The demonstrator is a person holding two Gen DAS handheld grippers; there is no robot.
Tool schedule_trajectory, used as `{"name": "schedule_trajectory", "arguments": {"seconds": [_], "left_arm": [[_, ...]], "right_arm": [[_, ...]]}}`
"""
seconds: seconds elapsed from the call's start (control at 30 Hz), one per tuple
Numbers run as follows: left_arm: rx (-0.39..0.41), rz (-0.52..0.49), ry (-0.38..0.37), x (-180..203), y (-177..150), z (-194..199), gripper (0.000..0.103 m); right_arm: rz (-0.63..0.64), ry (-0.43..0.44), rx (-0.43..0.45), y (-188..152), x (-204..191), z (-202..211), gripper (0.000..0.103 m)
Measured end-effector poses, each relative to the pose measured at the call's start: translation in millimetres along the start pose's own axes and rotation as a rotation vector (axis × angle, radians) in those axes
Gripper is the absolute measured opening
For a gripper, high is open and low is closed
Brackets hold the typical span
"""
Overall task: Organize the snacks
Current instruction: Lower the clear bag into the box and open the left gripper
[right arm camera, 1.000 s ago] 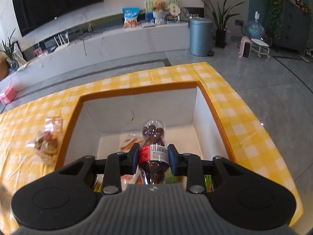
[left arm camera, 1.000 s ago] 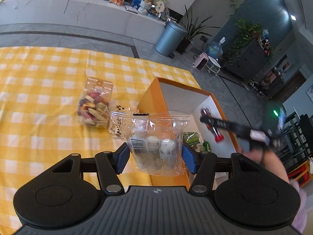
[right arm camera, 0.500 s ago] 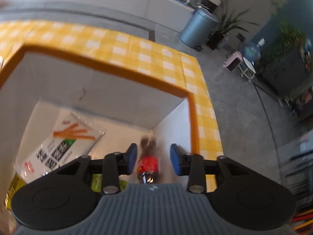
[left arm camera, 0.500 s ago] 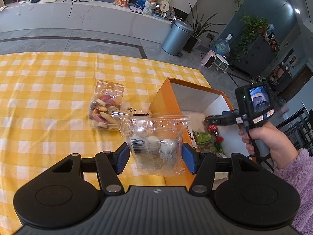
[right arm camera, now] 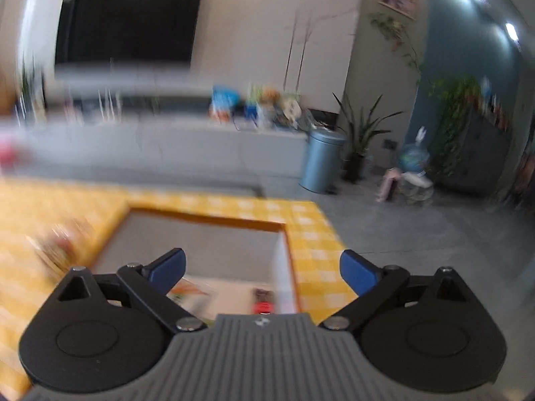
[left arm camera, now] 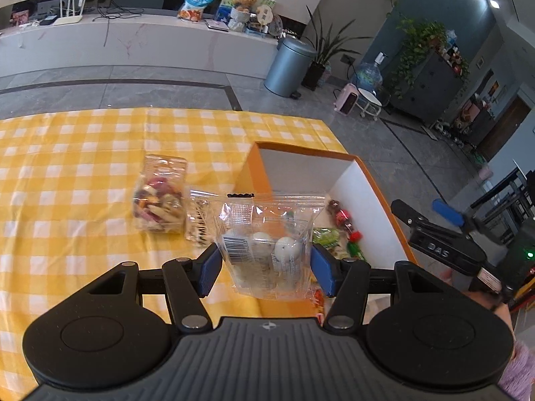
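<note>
My left gripper (left arm camera: 265,265) is shut on a clear zip bag of white round snacks (left arm camera: 267,244), held above the table beside the orange box (left arm camera: 257,170). My right gripper (right arm camera: 262,269) is open and empty, raised over the box (right arm camera: 207,219); it also shows in the left wrist view (left arm camera: 431,220). A small bottle with a red label (left arm camera: 344,219) lies inside the box by its right wall, with green packets (left arm camera: 326,235). A bag of mixed dried fruit (left arm camera: 158,198) and another clear bag (left arm camera: 199,222) lie on the yellow checked cloth.
The table's right edge runs just past the box, with grey floor beyond. A grey bin (left arm camera: 289,67), plants and a white counter stand far behind. The right wrist view is motion-blurred.
My right gripper let go of the bottle, which now lies in the box, opened wide and rose up and back. My left gripper holds its bag nearly still.
</note>
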State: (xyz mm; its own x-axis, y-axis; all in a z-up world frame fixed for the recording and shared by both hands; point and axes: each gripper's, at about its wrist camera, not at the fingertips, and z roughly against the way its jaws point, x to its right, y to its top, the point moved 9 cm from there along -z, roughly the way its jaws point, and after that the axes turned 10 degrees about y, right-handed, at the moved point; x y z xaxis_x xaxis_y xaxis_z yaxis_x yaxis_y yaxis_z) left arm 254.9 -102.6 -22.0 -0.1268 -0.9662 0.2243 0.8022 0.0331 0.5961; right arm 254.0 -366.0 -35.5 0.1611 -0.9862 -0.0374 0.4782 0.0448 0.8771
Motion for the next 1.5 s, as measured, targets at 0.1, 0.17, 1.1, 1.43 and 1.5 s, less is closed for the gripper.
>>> {"name": "schedule_trajectory", "arguments": {"seconds": [0.1, 0.17, 1.1, 1.43, 1.5], "left_arm": [[0.009, -0.009, 0.008, 14.9, -4.7, -4.0, 0.066], [0.002, -0.011, 0.005, 24.9, -5.7, -9.7, 0.066], [-0.055, -0.199, -0.003, 151.7, 34.7, -143.5, 0.062], [-0.166, -0.084, -0.02, 132.4, 31.9, -144.0, 0.09], [-0.131, -0.092, -0.009, 123.9, 31.7, -127.7, 0.09]], "right_arm": [[-0.083, 0.047, -0.024, -7.0, 9.8, 2.3, 0.094], [-0.086, 0.001, -0.052, -7.4, 17.6, -0.6, 0.093], [-0.302, -0.024, -0.023, 2.5, 86.0, -11.2, 0.091], [-0.336, -0.021, -0.026, -0.4, 91.7, -12.2, 0.091], [-0.343, -0.021, -0.028, -1.0, 92.1, -12.1, 0.09]]}}
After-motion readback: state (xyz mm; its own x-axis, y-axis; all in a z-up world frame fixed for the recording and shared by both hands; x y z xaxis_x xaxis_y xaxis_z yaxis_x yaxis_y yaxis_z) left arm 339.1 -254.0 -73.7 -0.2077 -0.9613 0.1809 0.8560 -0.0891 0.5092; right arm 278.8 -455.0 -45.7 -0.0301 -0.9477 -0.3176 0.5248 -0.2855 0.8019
